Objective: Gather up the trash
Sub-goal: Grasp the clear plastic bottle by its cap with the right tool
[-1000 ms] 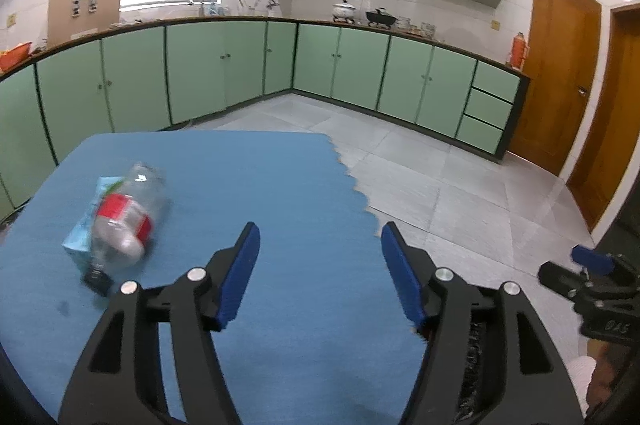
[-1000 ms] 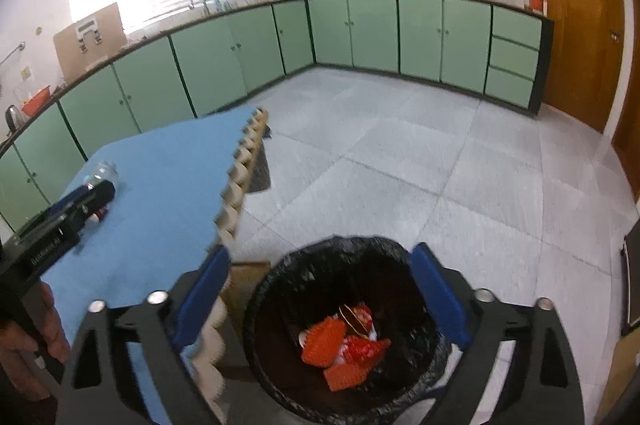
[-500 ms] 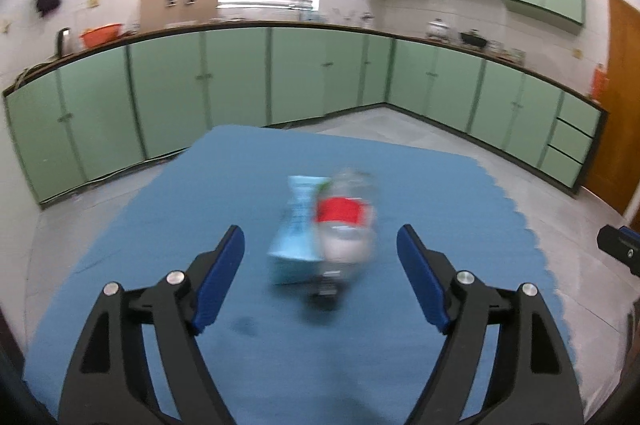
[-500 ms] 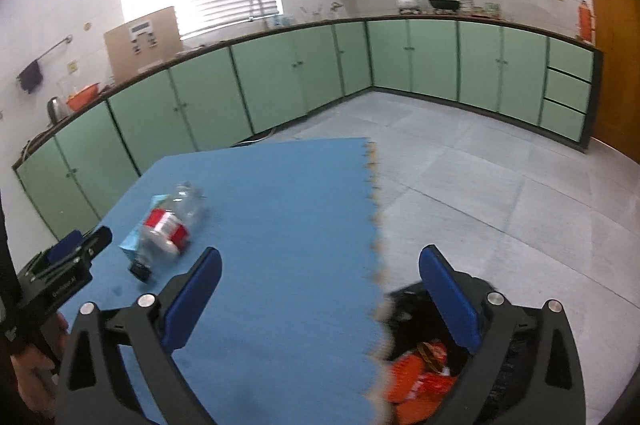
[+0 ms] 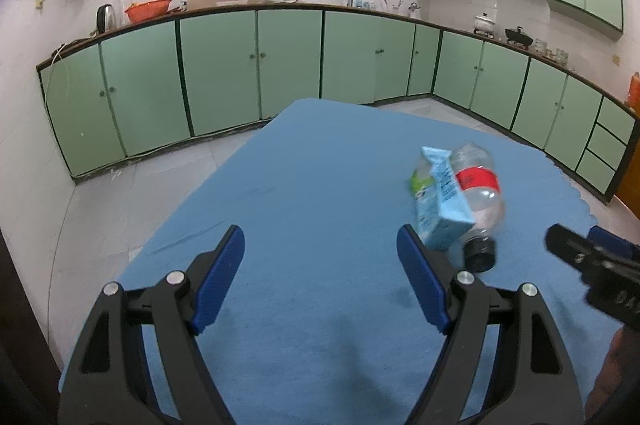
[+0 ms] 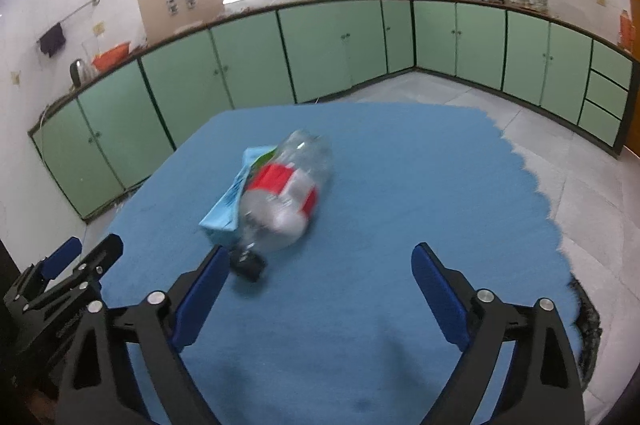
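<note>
Both grippers are hovering over the mat (image 5: 304,185): left gripper (image 5: 320,257) gaping empty, right gripper (image 6: 320,277) narrowing, empty, near bottle (image 6: 288,201) and carton (image 5: 438,201).

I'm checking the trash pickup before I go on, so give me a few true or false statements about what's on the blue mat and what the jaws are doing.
1. The plastic bottle lies on its side on the blue mat. True.
2. The bottle's label is green. False: it is red.
3. A light blue carton lies right against the bottle. True.
4. The left gripper holds the bottle. False: its jaws stand apart with nothing between them.
5. The right gripper holds the carton. False: its jaws are closing, still empty, near the bottle's black cap.
</note>
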`<state>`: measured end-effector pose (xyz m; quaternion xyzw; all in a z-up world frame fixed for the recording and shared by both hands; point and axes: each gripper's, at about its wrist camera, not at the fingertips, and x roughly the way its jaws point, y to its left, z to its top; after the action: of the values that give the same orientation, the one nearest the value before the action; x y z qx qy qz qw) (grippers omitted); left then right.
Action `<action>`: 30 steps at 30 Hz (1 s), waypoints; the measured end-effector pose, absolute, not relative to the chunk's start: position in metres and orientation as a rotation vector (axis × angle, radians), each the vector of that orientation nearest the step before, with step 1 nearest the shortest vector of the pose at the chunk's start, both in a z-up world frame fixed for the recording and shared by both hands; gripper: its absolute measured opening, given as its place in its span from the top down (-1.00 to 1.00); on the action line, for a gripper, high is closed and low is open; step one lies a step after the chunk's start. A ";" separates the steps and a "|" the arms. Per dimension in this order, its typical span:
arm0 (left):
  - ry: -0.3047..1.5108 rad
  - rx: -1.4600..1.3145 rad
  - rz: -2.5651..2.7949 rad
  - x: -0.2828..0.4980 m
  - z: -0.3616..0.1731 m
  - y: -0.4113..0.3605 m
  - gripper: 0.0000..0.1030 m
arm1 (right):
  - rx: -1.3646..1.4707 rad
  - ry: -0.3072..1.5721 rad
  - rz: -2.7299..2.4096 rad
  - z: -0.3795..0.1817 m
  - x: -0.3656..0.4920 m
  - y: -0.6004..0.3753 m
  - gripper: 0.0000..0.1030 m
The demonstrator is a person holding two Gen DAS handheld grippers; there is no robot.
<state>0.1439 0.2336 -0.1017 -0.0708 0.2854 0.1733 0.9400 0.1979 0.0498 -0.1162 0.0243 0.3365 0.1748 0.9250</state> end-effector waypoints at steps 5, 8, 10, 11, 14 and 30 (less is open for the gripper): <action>0.593 -0.165 0.357 0.142 -0.106 0.251 -0.47 | 0.040 0.722 0.355 -0.126 0.201 0.078 -0.60; 0.588 -0.171 0.358 0.141 -0.108 0.255 -0.47 | 0.039 0.736 0.349 -0.128 0.205 0.090 -0.50; 0.588 -0.177 0.360 0.142 -0.109 0.257 -0.47 | 0.038 0.744 0.336 -0.130 0.207 0.097 -0.44; 0.587 -0.184 0.359 0.142 -0.109 0.260 -0.47 | 0.026 0.753 0.322 -0.132 0.208 0.100 -0.41; 0.588 -0.189 0.356 0.144 -0.109 0.262 -0.47 | 0.038 0.774 0.316 -0.136 0.213 0.106 -0.34; 0.584 -0.187 0.347 0.151 -0.107 0.258 -0.47 | 0.068 0.837 0.347 -0.143 0.226 0.103 0.38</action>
<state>0.1511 0.2576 -0.1073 -0.0915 0.2859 0.1697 0.9387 0.2258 0.1035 -0.1431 0.0329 0.4041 0.1674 0.8986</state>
